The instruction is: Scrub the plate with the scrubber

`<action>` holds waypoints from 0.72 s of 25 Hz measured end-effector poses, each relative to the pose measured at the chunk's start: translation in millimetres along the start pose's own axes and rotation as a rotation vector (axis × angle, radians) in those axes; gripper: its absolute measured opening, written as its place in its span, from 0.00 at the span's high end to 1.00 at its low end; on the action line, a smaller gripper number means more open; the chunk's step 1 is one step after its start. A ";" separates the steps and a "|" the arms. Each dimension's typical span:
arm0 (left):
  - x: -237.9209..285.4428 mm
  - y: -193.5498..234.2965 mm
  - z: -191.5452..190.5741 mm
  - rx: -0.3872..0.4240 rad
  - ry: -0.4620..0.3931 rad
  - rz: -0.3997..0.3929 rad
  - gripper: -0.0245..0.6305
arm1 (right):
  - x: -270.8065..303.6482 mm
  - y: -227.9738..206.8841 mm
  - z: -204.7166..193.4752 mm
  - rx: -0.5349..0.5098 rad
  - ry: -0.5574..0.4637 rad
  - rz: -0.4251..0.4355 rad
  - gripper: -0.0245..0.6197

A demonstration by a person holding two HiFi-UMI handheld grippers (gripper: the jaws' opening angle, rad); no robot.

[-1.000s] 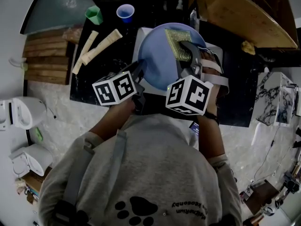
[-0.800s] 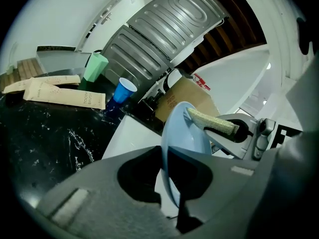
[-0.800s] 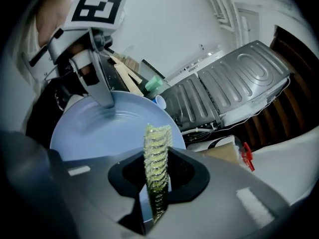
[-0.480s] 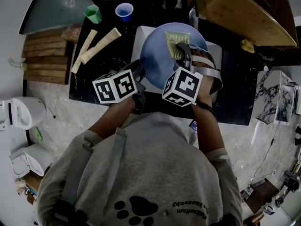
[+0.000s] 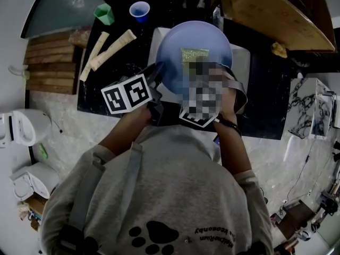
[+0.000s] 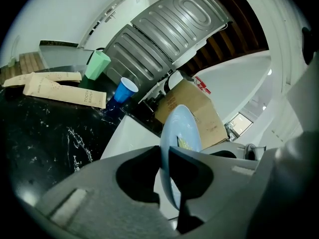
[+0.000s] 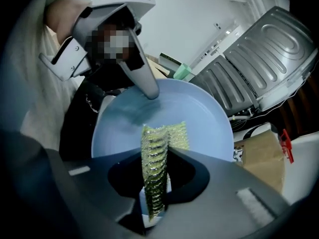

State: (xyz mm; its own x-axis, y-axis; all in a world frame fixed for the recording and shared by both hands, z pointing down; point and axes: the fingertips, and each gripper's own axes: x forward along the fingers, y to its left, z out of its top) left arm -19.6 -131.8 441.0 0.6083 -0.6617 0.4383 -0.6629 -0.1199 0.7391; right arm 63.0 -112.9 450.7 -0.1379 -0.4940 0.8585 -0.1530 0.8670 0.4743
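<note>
Your left gripper [image 6: 164, 153] pinches the rim of the plate [image 5: 178, 49] at upper centre, its jaws having just eased open slightly. Your right gripper [image 7: 160, 168] clamps the scrubber [image 7: 172, 133] against the plate's face. Scrubbing appears under way; how much remains is unclear.

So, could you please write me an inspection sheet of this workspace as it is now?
Surface: black marbled counter with a white tray on it.
Job's things: blue plate held tilted over the tray; green scrubber against its face.
Clutter: green cup, blue cup, two paper packets, cardboard box.
Grippers: left tongs grip the plate's rim, and their jaws have just been opening slightly; right tongs are shut on the scrubber.
Cables: white leads behind the plate.
Surroundings: grey ribbed metal panel, wooden slats, white appliances at the left.
</note>
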 end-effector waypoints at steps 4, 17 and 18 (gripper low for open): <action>-2.2 3.1 3.5 -0.013 -0.016 0.004 0.90 | 1.0 18.5 -1.4 -0.017 0.022 0.051 0.85; -5.2 5.5 14.4 -0.049 -0.057 -0.001 0.90 | -8.4 65.0 -2.5 0.021 0.025 0.248 0.85; -5.3 5.6 14.9 -0.049 -0.059 -0.001 0.90 | -9.4 67.5 -2.7 0.020 0.027 0.261 0.85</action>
State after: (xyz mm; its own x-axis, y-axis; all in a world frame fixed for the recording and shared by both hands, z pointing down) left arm -33.0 -139.9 435.2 0.5808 -0.7045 0.4078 -0.6395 -0.0848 0.7641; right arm 56.6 -49.5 475.2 -0.1494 -0.2520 0.9561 -0.1347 0.9632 0.2328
